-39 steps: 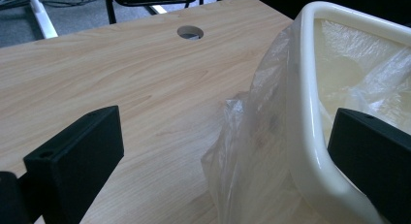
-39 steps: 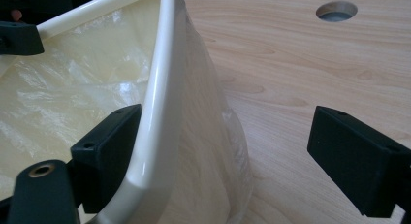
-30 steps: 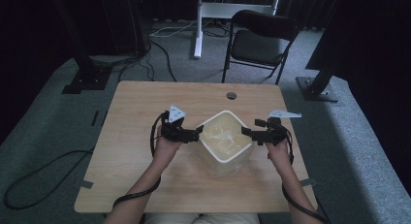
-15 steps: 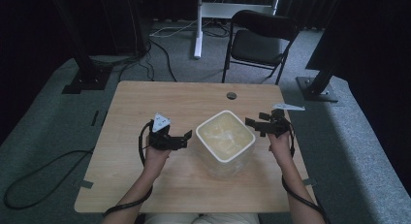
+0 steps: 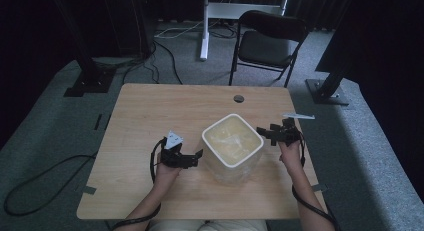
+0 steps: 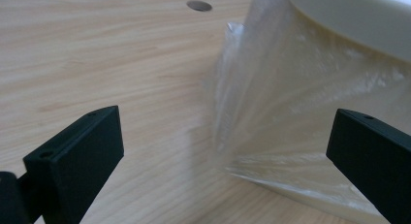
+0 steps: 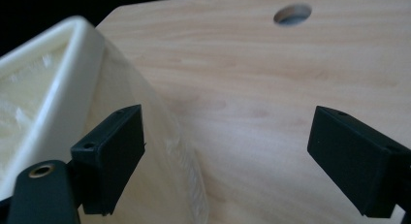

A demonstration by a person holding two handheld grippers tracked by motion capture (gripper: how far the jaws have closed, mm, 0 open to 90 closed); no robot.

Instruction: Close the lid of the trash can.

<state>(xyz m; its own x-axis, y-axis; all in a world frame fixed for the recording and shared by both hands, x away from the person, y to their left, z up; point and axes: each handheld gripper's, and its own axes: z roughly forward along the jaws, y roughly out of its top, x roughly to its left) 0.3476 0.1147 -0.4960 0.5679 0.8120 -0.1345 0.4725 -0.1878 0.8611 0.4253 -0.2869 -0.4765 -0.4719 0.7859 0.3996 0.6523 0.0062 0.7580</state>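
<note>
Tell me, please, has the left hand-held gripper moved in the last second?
Yes. The left hand-held gripper has drawn back from the white plastic-lined square bin, toward the wooden table's near edge.

The bin (image 5: 233, 147) is creamy white with a see-through, shiny bag (image 6: 300, 112) over it. Both claws — left claw (image 5: 199, 156) and right claw (image 5: 261, 133) — are black. The bench (image 5: 150, 116) is light brown wood with thin stripes.

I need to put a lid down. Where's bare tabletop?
Free: the far-left wood between the table edge and the round hole. Crowded: both flanks of the lined white bin, beside the left gripper and right gripper.
</note>
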